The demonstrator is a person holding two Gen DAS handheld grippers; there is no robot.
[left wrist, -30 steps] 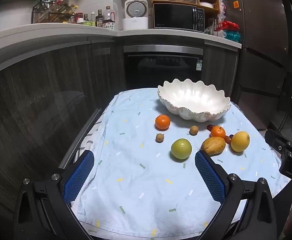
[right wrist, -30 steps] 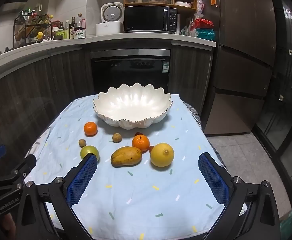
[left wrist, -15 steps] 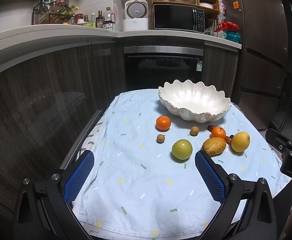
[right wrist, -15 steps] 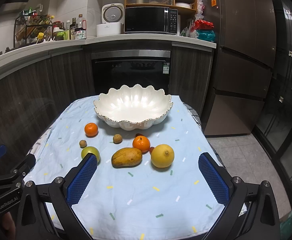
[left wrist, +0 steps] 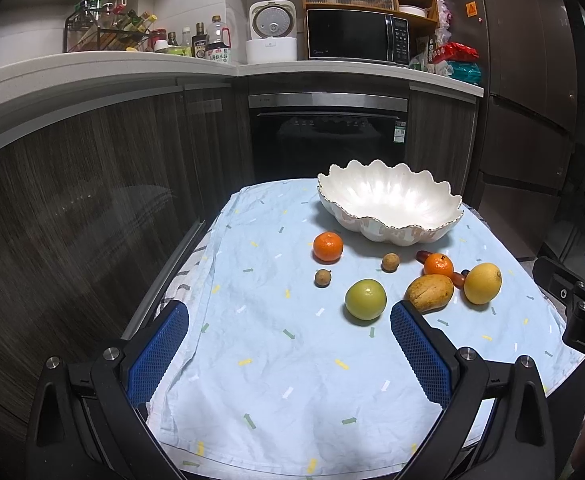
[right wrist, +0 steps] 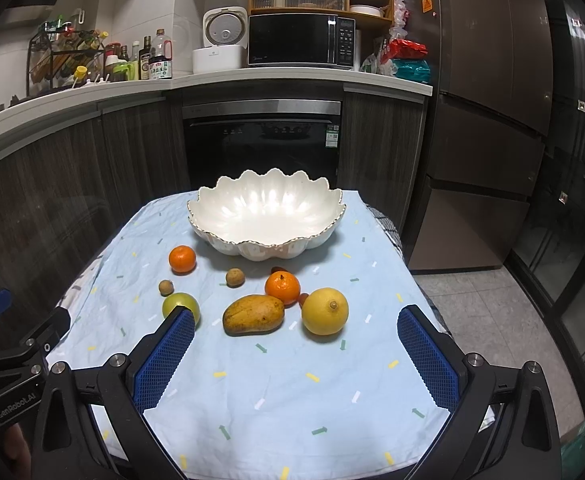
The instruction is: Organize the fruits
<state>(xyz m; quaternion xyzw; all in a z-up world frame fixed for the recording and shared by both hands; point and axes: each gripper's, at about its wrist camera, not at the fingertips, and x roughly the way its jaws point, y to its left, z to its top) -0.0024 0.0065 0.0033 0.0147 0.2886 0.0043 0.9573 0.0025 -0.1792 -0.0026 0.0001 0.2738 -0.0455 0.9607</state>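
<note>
Fruit lies loose on a cloth-covered table (right wrist: 252,392), none of it yet in the white scalloped bowl (right wrist: 266,216) at the far end. Near the bowl's left side sits an orange (right wrist: 182,258); nearer, a second orange (right wrist: 282,287) touches or almost touches a mango (right wrist: 253,314), with a lemon (right wrist: 325,311) just to the right and a green fruit (right wrist: 176,304) to the left. Two small brown fruits (right wrist: 235,277) rest between the oranges, and small red ones peek out beside the second orange.

The sorting appears not to have begun. The left gripper (left wrist: 288,354) and right gripper (right wrist: 296,356) both hover over the near edge of the table, fingers spread wide and empty. The likely next move is a reach forward: the right gripper is lined up on the mango and lemon, the left on the green fruit. Round fruit may roll, so a centred, level closing looks wise, then a lift over the bowl's high rim.
</note>
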